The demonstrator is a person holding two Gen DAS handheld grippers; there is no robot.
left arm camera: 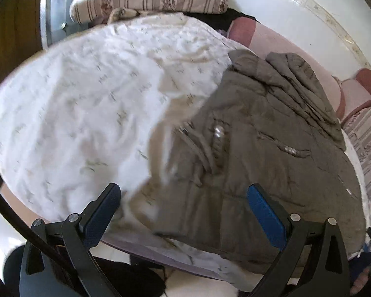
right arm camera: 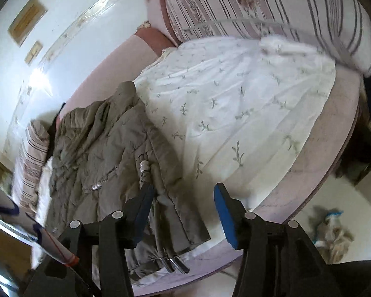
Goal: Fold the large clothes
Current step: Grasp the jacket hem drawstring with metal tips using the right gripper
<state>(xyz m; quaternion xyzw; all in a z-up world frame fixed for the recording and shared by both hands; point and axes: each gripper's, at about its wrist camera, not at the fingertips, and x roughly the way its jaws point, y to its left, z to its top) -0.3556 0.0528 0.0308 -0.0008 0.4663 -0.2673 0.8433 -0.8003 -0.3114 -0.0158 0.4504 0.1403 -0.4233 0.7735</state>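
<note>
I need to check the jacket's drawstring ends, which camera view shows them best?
The right wrist view: the olive jacket lies sharp there, with the metal drawstring tips clear at its near hem. The left wrist view shows the jacket blurred, and only the cord's metal beads farther up.

Ahead of the grippers lies a bed under a white leaf-print sheet. Striped floral cushions sit at its far end, a glossy white wall runs alongside, and pale floor shows below.
</note>
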